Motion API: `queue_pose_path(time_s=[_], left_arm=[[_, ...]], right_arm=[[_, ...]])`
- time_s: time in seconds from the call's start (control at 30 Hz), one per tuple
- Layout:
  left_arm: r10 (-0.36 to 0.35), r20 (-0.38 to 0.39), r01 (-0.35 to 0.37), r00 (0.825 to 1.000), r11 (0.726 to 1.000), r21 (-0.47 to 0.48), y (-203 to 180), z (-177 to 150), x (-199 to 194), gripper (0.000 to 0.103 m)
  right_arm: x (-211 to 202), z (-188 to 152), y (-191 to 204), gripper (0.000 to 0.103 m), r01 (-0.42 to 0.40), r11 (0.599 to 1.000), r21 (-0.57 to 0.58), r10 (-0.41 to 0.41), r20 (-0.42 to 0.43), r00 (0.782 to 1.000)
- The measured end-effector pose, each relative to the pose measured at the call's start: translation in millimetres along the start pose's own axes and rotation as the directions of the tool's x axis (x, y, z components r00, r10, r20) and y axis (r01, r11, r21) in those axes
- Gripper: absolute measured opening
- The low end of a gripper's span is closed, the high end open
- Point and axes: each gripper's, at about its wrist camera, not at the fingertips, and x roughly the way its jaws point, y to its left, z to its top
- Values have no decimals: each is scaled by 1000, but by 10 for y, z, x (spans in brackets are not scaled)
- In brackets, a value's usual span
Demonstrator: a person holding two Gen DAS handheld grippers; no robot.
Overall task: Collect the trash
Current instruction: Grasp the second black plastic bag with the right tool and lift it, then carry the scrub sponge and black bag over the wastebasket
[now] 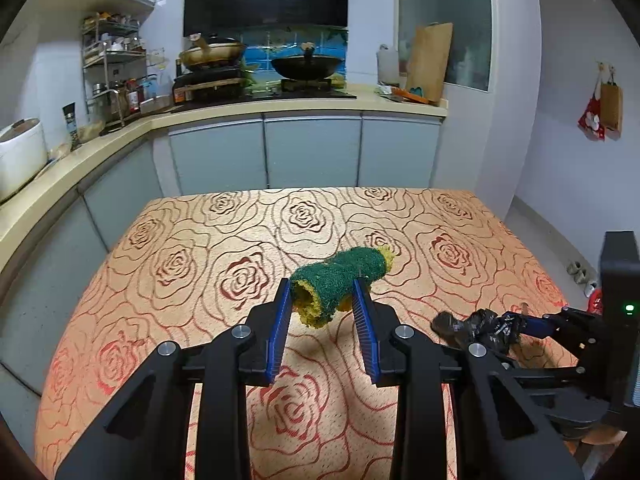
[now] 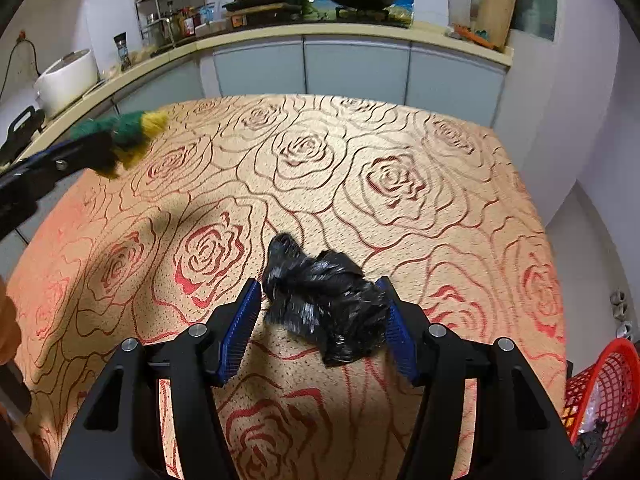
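My left gripper [image 1: 322, 294] is shut on a rolled green and yellow scouring sponge [image 1: 340, 280] and holds it above the rose-patterned table [image 1: 200, 256]. The sponge also shows at the far left of the right wrist view [image 2: 128, 136]. My right gripper [image 2: 320, 296] is shut on a crumpled black plastic bag [image 2: 324, 300], held just above the table [image 2: 360, 184]. The bag and right gripper also show at the right of the left wrist view [image 1: 480, 328].
A red mesh basket [image 2: 604, 384] stands on the floor past the table's right edge. A kitchen counter [image 1: 240, 112] with pans, bottles and a white rice cooker [image 1: 20, 152] runs behind and along the left. Grey cabinets stand beyond the table's far edge.
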Motion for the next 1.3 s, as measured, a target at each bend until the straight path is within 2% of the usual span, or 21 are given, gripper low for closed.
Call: queue_pose_path(time_s=[0.03, 0.07, 0.1, 0.17, 0.37, 0.8, 1.03, 1.3], left_arm=[[3, -1, -3, 1000, 1000, -6, 9, -12, -19, 30], [10, -2, -10, 1000, 1000, -20, 32, -28, -46, 30], [15, -1, -15, 1000, 1000, -26, 45, -40, -60, 30], [34, 5, -34, 999, 999, -37, 77, -75, -116, 30], [74, 10, -74, 997, 996, -55, 128, -158, -249, 30], [115, 62, -109, 991, 990, -86, 185, -193, -631, 30], [111, 87, -104, 990, 991, -79, 106, -164, -788, 30], [87, 115, -79, 990, 995, -66, -44, -114, -933, 30]], right_arm=[[31, -13, 11, 55, -2, 1000, -1, 2, -11, 1000], [61, -26, 16, 47, -6, 1000, 0, 6, -21, 1000], [78, -45, 28, 47, -5, 1000, 1, 5, -27, 1000], [61, -51, 41, 34, -25, 1000, 9, 25, -19, 1000], [-42, -94, 110, 23, -26, 1000, 4, 26, 8, 1000], [-802, -43, 64, 21, -40, 998, 41, 33, 163, 986], [-1192, 0, 42, 21, -40, 998, 50, 27, 245, 969], [-1502, -42, -136, 21, -24, 996, 89, -4, 298, 955]])
